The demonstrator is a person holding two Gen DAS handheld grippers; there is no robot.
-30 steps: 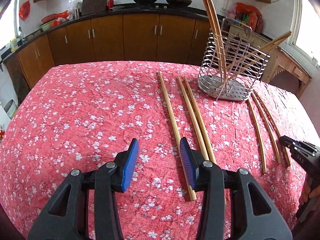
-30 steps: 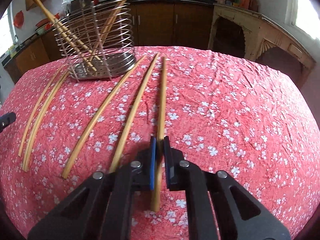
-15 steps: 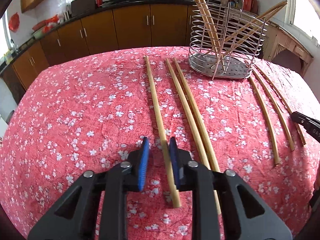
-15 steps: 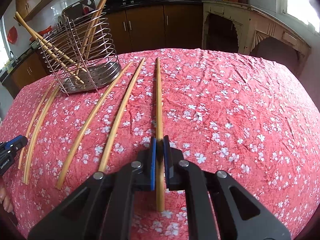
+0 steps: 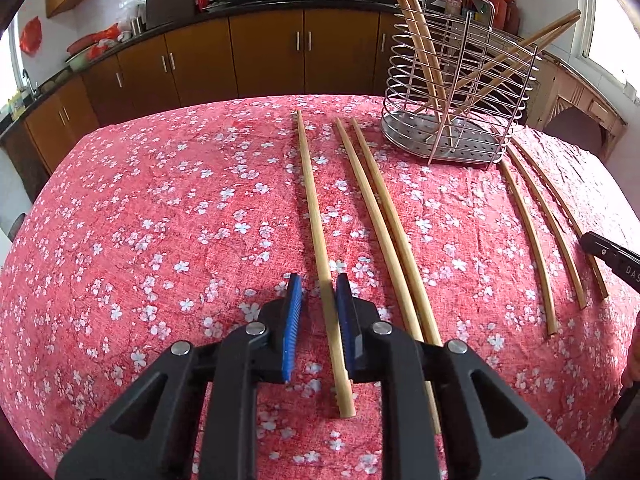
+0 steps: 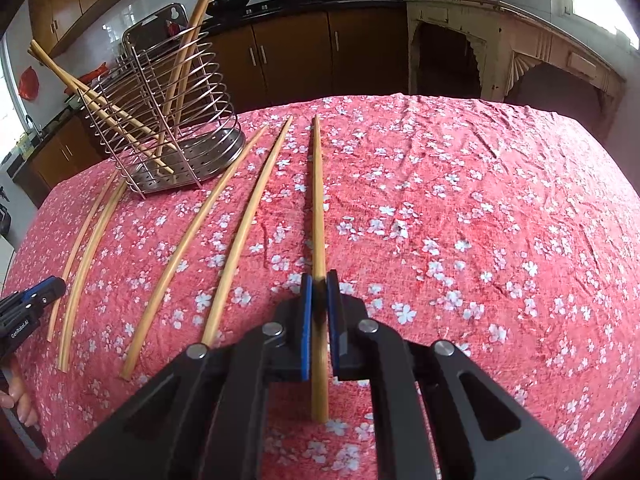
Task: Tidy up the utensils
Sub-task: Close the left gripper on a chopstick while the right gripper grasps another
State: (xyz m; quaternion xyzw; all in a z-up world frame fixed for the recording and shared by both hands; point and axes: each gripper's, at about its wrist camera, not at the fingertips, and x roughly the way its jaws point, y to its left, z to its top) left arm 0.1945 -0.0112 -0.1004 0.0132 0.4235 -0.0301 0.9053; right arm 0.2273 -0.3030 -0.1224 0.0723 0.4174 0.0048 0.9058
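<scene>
Several long bamboo chopsticks lie on the red flowered tablecloth (image 5: pixel 160 208). A wire utensil holder (image 5: pixel 460 92) at the back holds several more; it also shows in the right wrist view (image 6: pixel 168 120). My left gripper (image 5: pixel 318 284) straddles the leftmost chopstick (image 5: pixel 312 200); its jaws are partly closed, with a gap on the left side of the stick. My right gripper (image 6: pixel 319 280) is shut on the rightmost chopstick (image 6: pixel 318 200), near its close end. Each gripper's tip shows at the edge of the other view: the right gripper (image 5: pixel 608 254), the left gripper (image 6: pixel 28 306).
Two chopsticks (image 5: pixel 384 216) lie just right of my left gripper. Three curved ones (image 5: pixel 540 216) lie right of the holder. Brown kitchen cabinets (image 5: pixel 260 52) and a counter with pans stand behind the table. A pale wooden cabinet (image 6: pixel 500 40) stands at the right.
My left gripper moved over the leftmost chopstick and its jaws narrowed around it. My right gripper stayed shut on its chopstick, and its view shifted slightly with the stick in the jaws.
</scene>
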